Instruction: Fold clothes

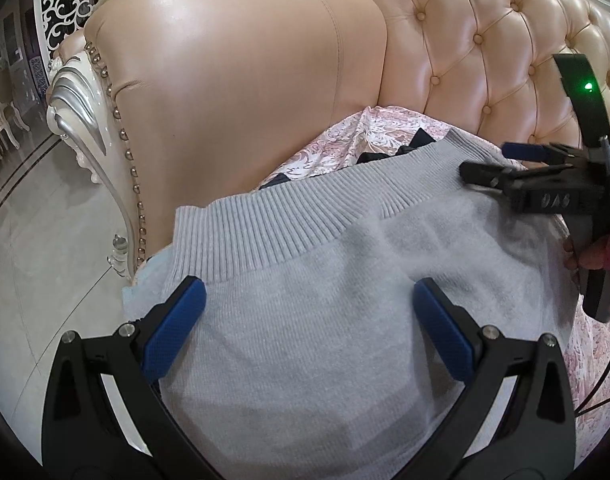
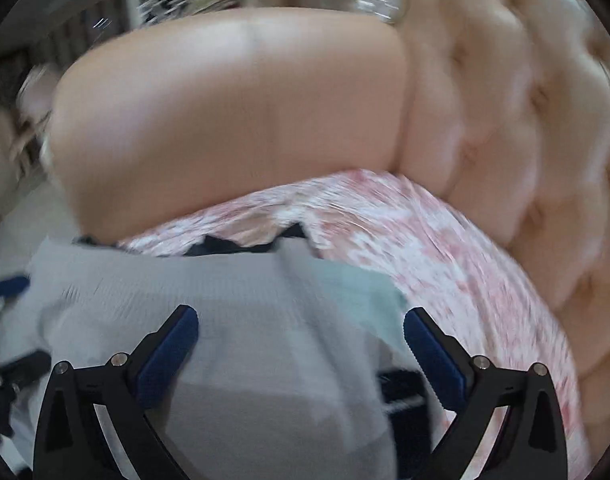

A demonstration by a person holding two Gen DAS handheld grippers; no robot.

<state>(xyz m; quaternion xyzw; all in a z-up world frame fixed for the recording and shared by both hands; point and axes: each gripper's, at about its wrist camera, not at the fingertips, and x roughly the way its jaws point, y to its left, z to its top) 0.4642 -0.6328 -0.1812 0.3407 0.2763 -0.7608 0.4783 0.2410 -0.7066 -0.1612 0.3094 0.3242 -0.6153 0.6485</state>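
I have the left gripper and right gripper both with jaws spread, holding nothing, over the grey sweater on the sofa. Knit beneath could slide; my right view is blurred, so I may pinch only one layer.

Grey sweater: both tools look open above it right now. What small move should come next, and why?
Probably lower the left tool and close it on the grey sweater just below its ribbed hem. Both tools are open and hold nothing, the right tool view is blurred, and the sweater lies flat over the pink patterned cloth, not yet folded.
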